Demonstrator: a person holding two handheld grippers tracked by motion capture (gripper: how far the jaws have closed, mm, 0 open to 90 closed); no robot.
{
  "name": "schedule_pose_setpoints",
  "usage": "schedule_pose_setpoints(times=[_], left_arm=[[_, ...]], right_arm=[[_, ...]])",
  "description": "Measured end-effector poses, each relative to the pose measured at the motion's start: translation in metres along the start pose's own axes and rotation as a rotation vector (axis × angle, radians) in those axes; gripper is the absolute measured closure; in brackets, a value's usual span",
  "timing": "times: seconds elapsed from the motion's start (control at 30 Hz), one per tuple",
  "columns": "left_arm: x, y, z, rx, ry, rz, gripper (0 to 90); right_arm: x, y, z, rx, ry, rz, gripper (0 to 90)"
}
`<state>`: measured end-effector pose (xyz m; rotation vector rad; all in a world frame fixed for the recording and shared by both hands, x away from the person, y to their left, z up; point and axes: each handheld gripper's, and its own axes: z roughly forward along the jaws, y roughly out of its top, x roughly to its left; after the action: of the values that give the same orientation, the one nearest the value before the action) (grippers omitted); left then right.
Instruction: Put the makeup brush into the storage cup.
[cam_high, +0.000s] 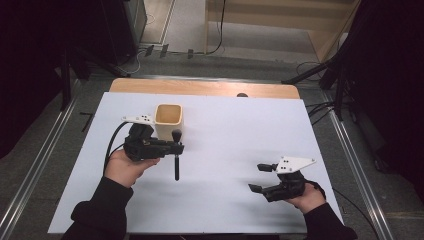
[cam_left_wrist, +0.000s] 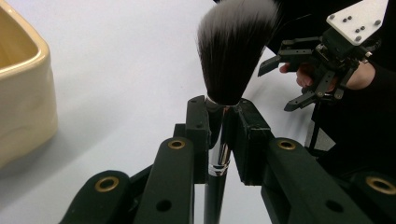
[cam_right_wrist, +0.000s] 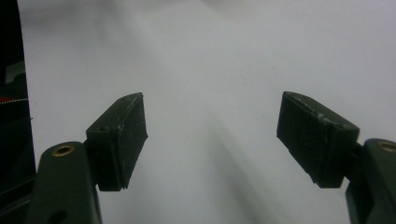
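My left gripper (cam_left_wrist: 223, 109) is clamped on the makeup brush (cam_left_wrist: 233, 46) (right beside the cream cup (cam_high: 168, 120)); right gripper (cam_right_wrist: 212, 140) gapes wide.

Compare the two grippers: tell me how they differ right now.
The left gripper is shut on the makeup brush; the right gripper is open with nothing between its jaws. The left gripper is held beside the cream cup; the right gripper sits apart, near the table's right edge. Both are black and hand-held.
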<state>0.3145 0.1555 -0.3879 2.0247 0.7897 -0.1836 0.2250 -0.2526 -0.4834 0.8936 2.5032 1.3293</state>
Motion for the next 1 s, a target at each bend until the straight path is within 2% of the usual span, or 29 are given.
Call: schedule_pose_setpoints(times=[1.0], left_arm=[[0.006,0.037,-0.02,-0.022,0.052,0.01,78.5]], right_arm=[[-0.001,0.0,-0.001,-0.003,-0.001,0.009,25.3]])
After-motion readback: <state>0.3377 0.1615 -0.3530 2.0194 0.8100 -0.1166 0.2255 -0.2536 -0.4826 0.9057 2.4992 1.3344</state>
